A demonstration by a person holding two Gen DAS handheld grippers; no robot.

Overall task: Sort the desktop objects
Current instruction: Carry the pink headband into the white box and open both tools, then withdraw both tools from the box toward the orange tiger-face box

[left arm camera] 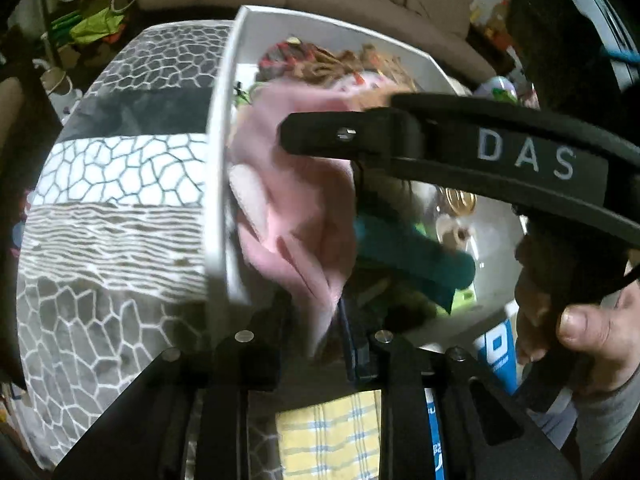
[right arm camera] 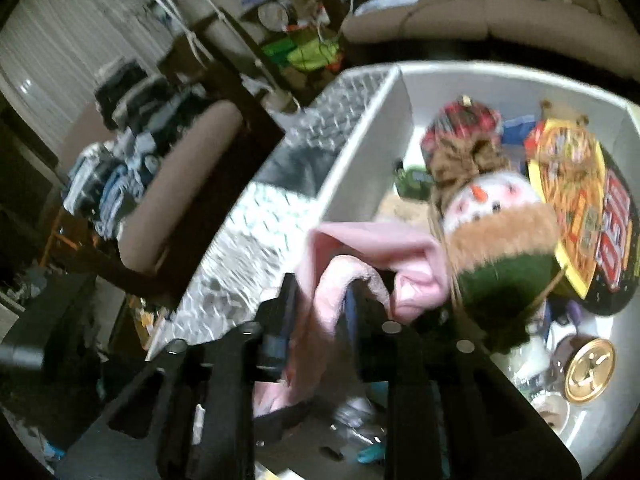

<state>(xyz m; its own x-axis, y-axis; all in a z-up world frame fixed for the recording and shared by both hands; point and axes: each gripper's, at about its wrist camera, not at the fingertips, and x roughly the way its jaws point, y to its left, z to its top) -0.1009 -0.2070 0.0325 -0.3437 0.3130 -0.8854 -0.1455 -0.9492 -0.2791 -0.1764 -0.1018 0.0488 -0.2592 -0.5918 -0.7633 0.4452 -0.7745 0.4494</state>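
A pink fleece cloth (left arm camera: pixel 288 200) hangs over the left side of a white box (left arm camera: pixel 218 160) full of things. Its tail runs down between the fingers of my left gripper (left arm camera: pixel 314 308), which stand a little apart and look loose on it. In the right wrist view the same pink cloth (right arm camera: pixel 372 248) loops over one finger of my right gripper (right arm camera: pixel 322 288), whose jaws also stand apart with cloth lying between them. The right gripper's black finger (left arm camera: pixel 340 134) crosses the left wrist view above the box, with a person's hand (left arm camera: pixel 592 320) on its handle.
Inside the box (right arm camera: pixel 372 152) lie a snowman plush (right arm camera: pixel 496 216), a yellow snack packet (right arm camera: pixel 568 192), a gold-lidded tin (right arm camera: pixel 590 370) and a teal cloth (left arm camera: pixel 412 256). A grey-and-white patterned blanket (left arm camera: pixel 112 208) covers the surface to the left. A brown chair (right arm camera: pixel 180 184) holds piled clothes.
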